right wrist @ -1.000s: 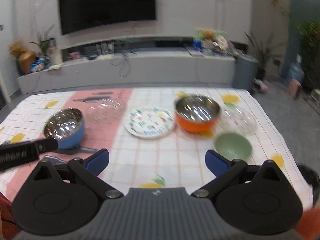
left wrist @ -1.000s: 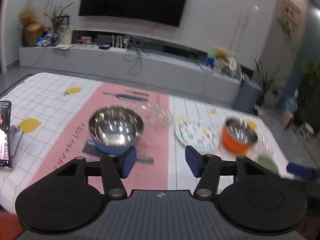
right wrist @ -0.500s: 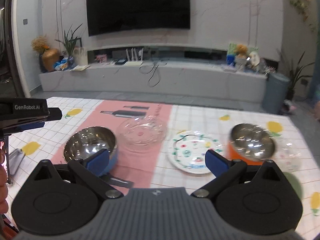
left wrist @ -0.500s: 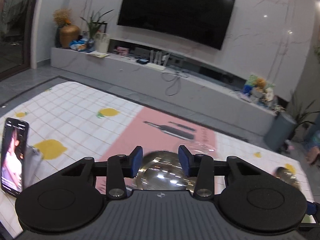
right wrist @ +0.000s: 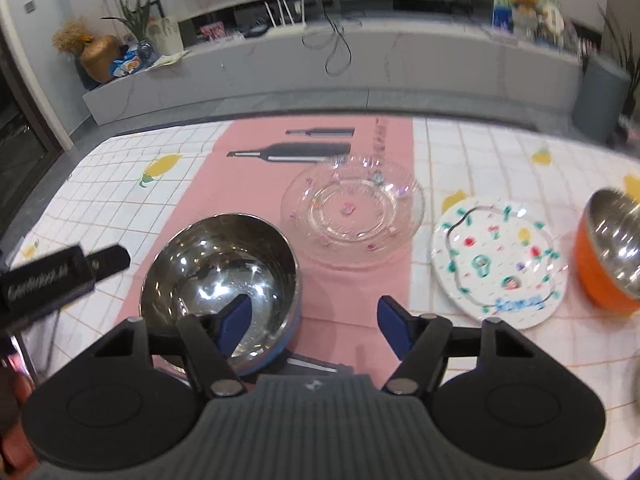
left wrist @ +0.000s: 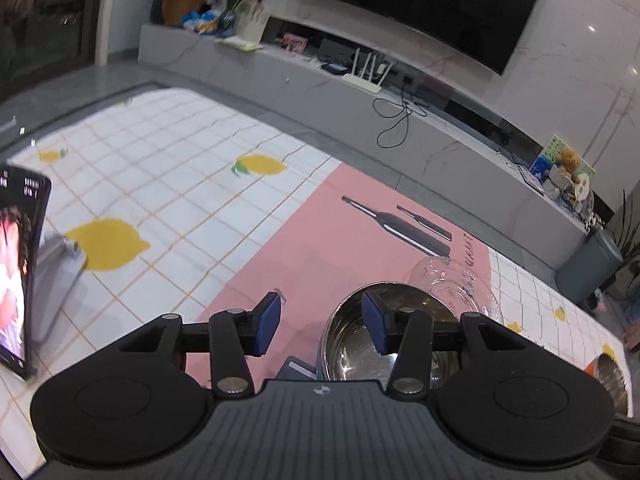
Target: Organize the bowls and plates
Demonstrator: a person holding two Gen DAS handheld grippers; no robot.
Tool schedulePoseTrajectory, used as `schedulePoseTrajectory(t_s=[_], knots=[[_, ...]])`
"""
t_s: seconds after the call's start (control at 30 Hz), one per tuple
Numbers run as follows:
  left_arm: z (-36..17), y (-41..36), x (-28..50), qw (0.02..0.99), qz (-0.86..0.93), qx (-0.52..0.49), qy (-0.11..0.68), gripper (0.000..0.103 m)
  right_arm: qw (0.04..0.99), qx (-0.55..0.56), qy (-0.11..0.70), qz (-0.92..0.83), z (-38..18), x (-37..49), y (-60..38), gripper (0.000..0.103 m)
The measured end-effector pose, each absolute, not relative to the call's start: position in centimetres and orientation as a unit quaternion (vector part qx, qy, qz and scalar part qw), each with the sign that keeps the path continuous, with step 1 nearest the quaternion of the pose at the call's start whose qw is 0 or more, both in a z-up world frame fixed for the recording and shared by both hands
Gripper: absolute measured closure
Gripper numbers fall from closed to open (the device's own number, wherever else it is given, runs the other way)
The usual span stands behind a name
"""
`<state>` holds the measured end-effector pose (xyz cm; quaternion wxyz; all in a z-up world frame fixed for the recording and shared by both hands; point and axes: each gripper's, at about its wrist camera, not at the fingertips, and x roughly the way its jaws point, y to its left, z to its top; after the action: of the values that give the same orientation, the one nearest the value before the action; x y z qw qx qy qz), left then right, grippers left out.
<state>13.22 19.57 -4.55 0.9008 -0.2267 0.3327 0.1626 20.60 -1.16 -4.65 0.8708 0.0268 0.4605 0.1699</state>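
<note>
A steel bowl with a blue outside sits on the pink strip of the tablecloth; it also shows in the left wrist view. A clear glass plate lies behind it, and a white patterned plate and an orange steel bowl lie to its right. My left gripper is open, its right finger over the blue bowl's rim area and its left finger outside it. My right gripper is open and empty, its left finger in front of the blue bowl.
A phone on a stand stands at the table's left edge. The left gripper's body shows at the left in the right wrist view. A grey TV bench runs behind the table.
The left gripper has swung left and opened wider than half a second ago, so the blue bowl now sits at its right finger. The right gripper has dropped closer to the blue bowl.
</note>
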Motion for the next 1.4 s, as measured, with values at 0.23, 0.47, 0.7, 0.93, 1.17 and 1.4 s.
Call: schedulePoseTrajectory(t_s=[0.23, 0.47, 0.7, 0.93, 1.17, 1.4], knots=[[-6.0, 19.6, 14.1, 0.883, 0.169, -0.246, 0.363, 0.048, 0.861, 0.031, 0.481, 0.161, -6.1, 22.2, -0.3, 0.048], [-7.7, 19.1, 14.7, 0.863, 0.171, -0.259, 0.398, 0.051, 0.835, 0.063, 0.522, 0.163, -8.3, 23.4, -0.3, 0.061], [-9.0, 18.4, 15.2, 0.848, 0.163, -0.249, 0.438, 0.075, 0.829, 0.071, 0.526, 0.176, -8.6, 23.0, 0.0, 0.082], [-8.8, 17.6, 15.0, 0.854, 0.149, -0.235, 0.44, 0.091, 0.824, 0.078, 0.53, 0.183, -8.1, 22.7, -0.2, 0.089], [-7.9, 14.9, 13.6, 0.866, 0.111, -0.219, 0.435, 0.092, 0.832, 0.071, 0.523, 0.171, -6.3, 20.8, -2.4, 0.089], [-6.3, 11.0, 10.5, 0.873, 0.093, -0.194, 0.438, 0.093, 0.834, 0.087, 0.524, 0.15, -5.3, 17.0, -6.8, 0.089]])
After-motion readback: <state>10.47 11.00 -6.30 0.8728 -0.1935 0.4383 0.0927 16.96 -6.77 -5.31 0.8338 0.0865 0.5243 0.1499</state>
